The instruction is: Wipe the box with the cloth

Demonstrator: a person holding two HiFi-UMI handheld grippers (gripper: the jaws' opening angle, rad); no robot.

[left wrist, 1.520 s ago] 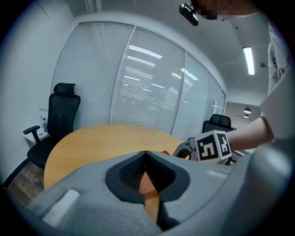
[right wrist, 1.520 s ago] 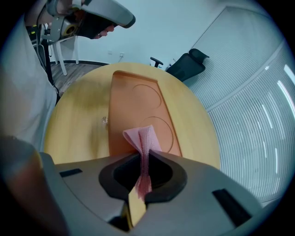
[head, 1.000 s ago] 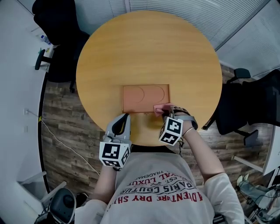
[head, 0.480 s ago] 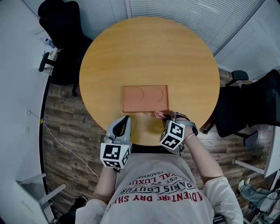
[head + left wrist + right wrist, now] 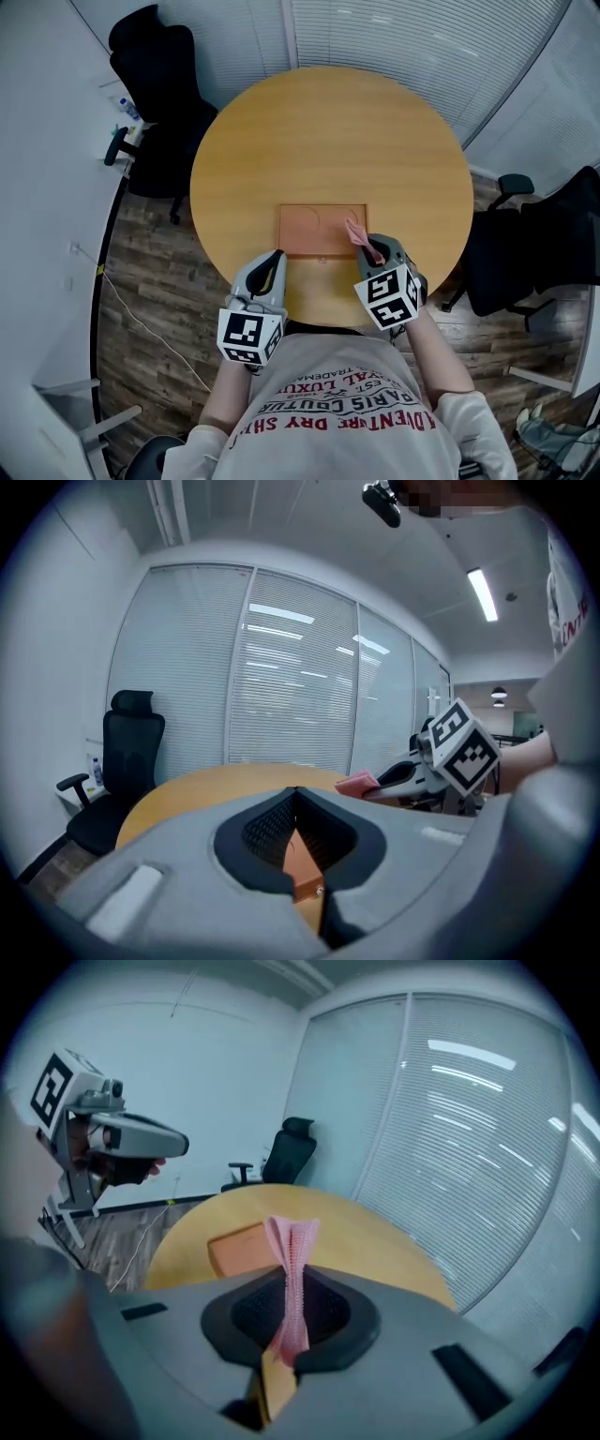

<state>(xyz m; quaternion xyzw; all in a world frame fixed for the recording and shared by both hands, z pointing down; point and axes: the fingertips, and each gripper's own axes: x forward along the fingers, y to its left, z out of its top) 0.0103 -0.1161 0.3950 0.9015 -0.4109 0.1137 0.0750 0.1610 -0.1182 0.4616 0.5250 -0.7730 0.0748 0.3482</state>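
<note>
My right tool (image 5: pixel 371 251) clamps the thin pink cloth (image 5: pixel 357 232) just clear of the flat orange-brown box (image 5: pixel 317 231), my left tool (image 5: pixel 275 256) closed empty, so I judge wiping unfinished.

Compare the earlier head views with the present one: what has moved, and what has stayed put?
The right tongs, clamped on the pink cloth, have shifted from the box's near edge toward its right end. The left tongs stay shut and empty by the table's near edge; the box lies unmoved.
</note>
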